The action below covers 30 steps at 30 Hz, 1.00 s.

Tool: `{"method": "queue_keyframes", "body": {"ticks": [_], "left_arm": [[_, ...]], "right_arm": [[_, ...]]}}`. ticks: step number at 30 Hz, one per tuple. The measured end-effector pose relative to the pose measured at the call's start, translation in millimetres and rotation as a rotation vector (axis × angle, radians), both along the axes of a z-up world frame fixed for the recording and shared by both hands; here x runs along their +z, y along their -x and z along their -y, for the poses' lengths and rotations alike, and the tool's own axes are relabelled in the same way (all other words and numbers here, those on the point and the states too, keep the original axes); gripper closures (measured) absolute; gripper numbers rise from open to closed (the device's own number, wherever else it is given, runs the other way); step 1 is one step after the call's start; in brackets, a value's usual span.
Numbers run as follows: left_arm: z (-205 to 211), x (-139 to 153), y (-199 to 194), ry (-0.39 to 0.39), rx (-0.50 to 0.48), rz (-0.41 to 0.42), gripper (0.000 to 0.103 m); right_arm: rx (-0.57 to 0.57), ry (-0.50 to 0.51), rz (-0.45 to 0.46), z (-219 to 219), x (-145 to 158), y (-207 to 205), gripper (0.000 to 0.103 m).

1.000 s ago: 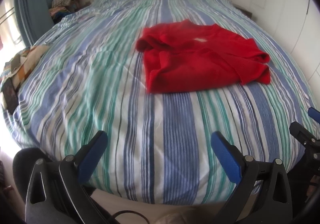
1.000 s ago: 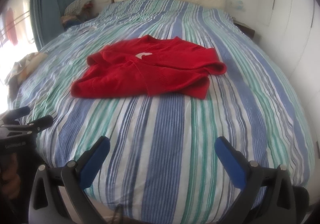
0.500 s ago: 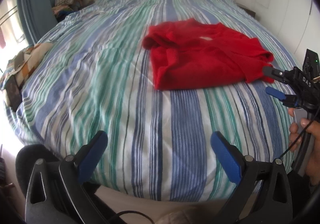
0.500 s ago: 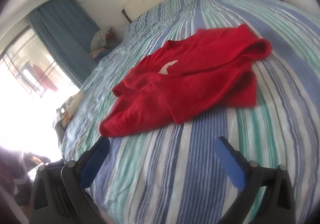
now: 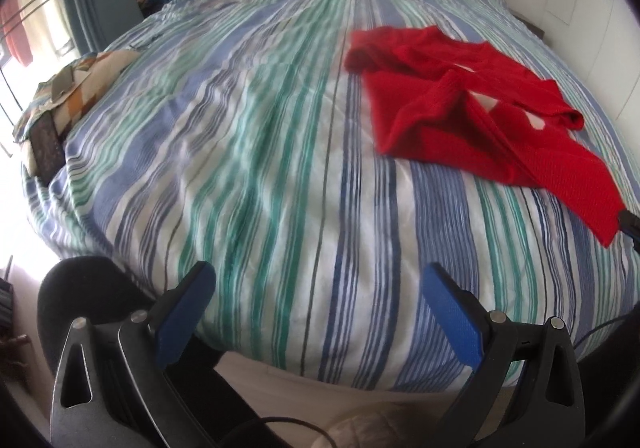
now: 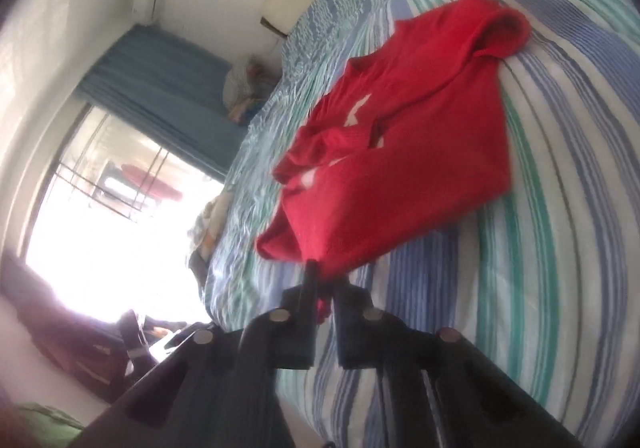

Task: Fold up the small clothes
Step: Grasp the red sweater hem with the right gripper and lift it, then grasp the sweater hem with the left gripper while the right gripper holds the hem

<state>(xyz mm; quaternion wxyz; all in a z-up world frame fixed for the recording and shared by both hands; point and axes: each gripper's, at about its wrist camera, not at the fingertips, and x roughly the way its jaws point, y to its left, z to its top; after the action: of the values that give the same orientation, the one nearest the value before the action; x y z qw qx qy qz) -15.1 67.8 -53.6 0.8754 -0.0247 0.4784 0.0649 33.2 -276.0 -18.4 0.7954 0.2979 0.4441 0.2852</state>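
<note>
Striped bedspread (image 5: pixel 280 152), red sweater (image 5: pixel 460 100) upper right. Your right gripper (image 6: pixel 320 280) just clamped sweater's near corner, cloth now pulled out; left gripper (image 5: pixel 320 312) gapes empty. Spread before folding.

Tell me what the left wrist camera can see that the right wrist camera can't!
Only the left wrist view shows the left gripper, its blue fingers wide open over the striped bedspread with nothing between them.

Only the right wrist view shows the right gripper shut on the near edge of the red garment, plus the bright window and blue curtain tilted sideways.

Both show the crumpled red garment lying on the striped bedspread.
</note>
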Motion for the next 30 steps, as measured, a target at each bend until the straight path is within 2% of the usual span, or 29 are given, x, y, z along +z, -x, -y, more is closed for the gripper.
{"method": "queue_keyframes", "body": {"ticks": [2,4,5,6,8,10,12,14,15,17,19,23,26,28,29,30], "left_arm": [[4,-3,-4,0.006,-0.009,-0.006,0.001],[10,-3,-7,0.013,-0.023,-0.015,0.001],[13,-2,-7,0.018,-0.030,-0.014,0.001],[15,-1,-7,0.020,-0.035,-0.011,0.001],[18,2,-4,0.024,-0.040,-0.005,0.001],[17,2,-2,0.031,-0.038,-0.008,0.001],[14,0,0,0.058,-0.033,-0.020,0.001],[6,-2,1,0.123,-0.030,-0.018,0.001],[2,-3,1,0.165,-0.032,-0.018,0.001],[-1,-7,-2,0.266,-0.055,-0.024,0.001],[3,-10,-8,0.375,-0.108,-0.019,0.001],[25,-16,-33,0.547,-0.216,0.005,0.001],[29,-33,-64,0.668,-0.167,-0.006,0.002],[21,-47,-78,0.801,-0.101,-0.011,0.005],[19,-50,-81,0.854,-0.079,0.003,0.010],[19,-51,-84,0.878,-0.077,0.014,0.024]], "right_arm": [[0.003,0.172,-0.041,9,-1,19,0.096],[-0.047,0.381,-0.078,19,-6,30,0.092],[-0.085,0.459,-0.085,23,-8,33,0.088],[-0.122,0.507,-0.084,27,-9,33,0.070],[-0.145,0.505,-0.045,22,-4,29,0.050],[-0.077,0.445,0.022,1,7,19,0.050],[0.052,0.380,0.079,-36,14,4,0.048],[0.186,0.310,0.064,-83,6,-7,0.046],[0.243,0.310,0.059,-106,0,-5,0.046],[0.337,0.391,0.097,-142,-6,-2,0.046],[0.368,0.453,0.128,-161,-13,7,0.046],[0.268,0.387,0.071,-134,-17,23,0.046],[0.132,0.391,0.055,-87,-11,42,0.046],[0.030,0.387,0.041,-50,-8,50,0.046],[-0.016,0.383,0.029,-34,-10,52,0.046],[-0.052,0.374,0.015,-20,-13,52,0.046]]}}
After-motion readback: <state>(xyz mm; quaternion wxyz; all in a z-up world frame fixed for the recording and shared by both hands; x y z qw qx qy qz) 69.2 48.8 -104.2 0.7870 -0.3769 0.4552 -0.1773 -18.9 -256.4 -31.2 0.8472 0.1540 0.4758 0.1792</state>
